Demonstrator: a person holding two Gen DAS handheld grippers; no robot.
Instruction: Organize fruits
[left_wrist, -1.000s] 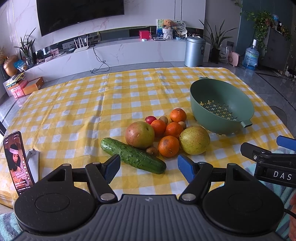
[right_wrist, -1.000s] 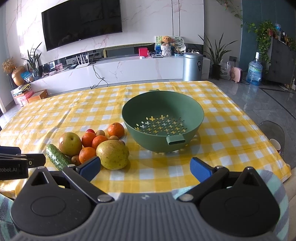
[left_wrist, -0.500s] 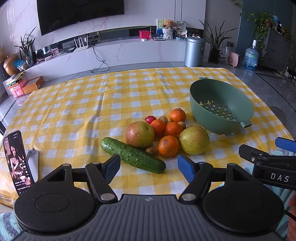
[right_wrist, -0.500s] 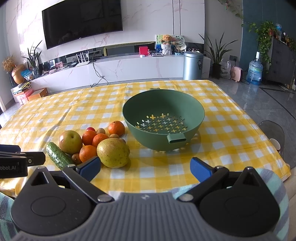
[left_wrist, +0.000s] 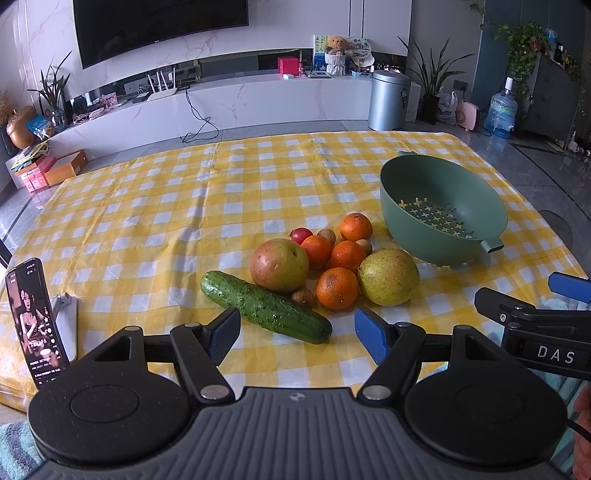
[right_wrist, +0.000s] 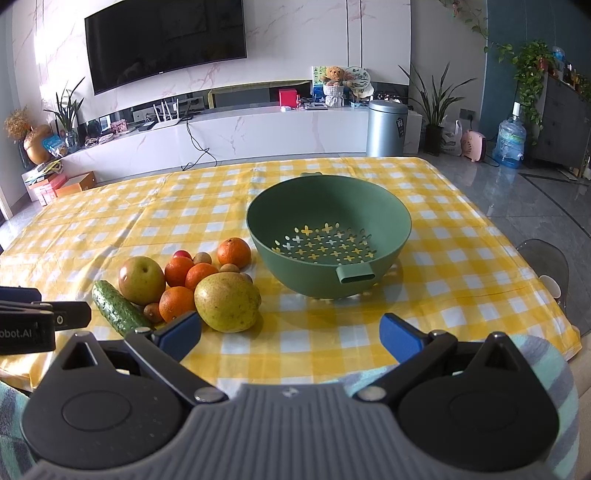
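Bench (left_wrist: 155, 206): covered by a yellow-and-white checked cloth; all task items are found on its near right part.

Colander (right_wrist: 328, 236): green, upright, nothing in it; cross-shaped holes are seen in its floor, and a stub handle faces the near edge. It is set just right of the fruit pile, apart from it.

Fruit pile, clustered left of the colander:
- 4 oranges, the farthest (left_wrist: 355, 226) nearest the colander, the nearest (left_wrist: 337, 288) at the front of the pile.
- 1 pear (left_wrist: 388, 276), yellow-green, at the front right, touching the nearest orange.
- 1 apple (left_wrist: 279, 264), red-green, at the left of the pile.
- 1 cucumber (left_wrist: 265, 306), laid diagonally in front of the apple, its near end toward the left tool.
- 1 small red fruit (left_wrist: 301, 235) at the back, beside several small brown fruits; their kind cannot be told.

Phone (left_wrist: 32, 321): propped upright on a stand at the near left edge, screen lit.

Left tool (left_wrist: 295, 328): jaws spread wide, nothing between the blue pads; it is held above the near edge, aimed at the cucumber's near end.

Right tool (right_wrist: 290, 334): jaws spread wide, nothing held; it is held above the near edge, pointed toward the colander, with the pear just beyond its left pad.
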